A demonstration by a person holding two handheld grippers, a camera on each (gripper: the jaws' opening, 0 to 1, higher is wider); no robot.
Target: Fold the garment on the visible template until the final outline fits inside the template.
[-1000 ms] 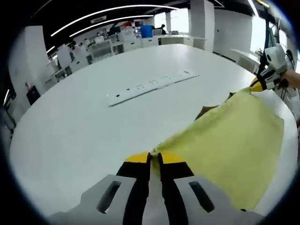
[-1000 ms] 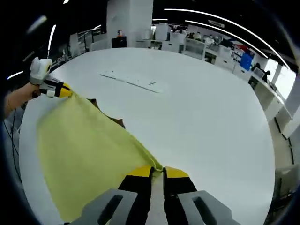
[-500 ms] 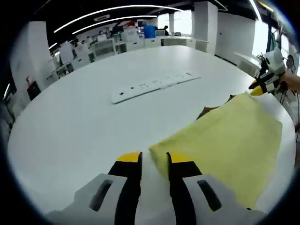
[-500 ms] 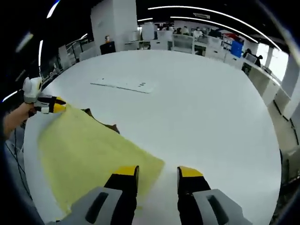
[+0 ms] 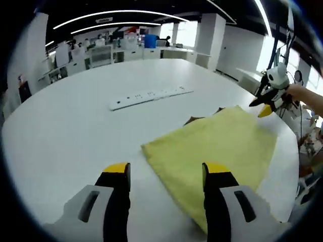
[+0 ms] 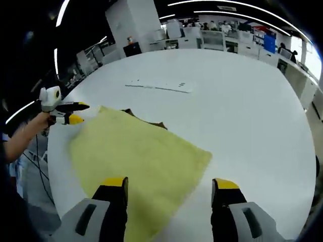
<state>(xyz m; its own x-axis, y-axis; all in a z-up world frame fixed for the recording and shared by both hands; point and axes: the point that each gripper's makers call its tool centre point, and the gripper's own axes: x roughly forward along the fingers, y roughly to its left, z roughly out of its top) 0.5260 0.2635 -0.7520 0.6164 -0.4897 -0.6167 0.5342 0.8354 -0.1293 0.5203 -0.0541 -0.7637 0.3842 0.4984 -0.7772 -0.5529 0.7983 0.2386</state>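
While folded, garment (image 5: 217, 146) on table (image 5: 75, 126)

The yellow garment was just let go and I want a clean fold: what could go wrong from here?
The yellow garment lies flat, yet a brown template peeks out only at its far edge, so the outline may overrun it. In the left gripper view the garment nears the table edge and could slip off. Both the left claw and right claw are open, holding nothing.

Yellow garment (image 5: 222, 146) (image 6: 136, 161), laid flat as a folded, roughly rectangular panel on the white table. A dark brown template (image 5: 194, 120) (image 6: 146, 120) is seen protruding beneath its far edge.
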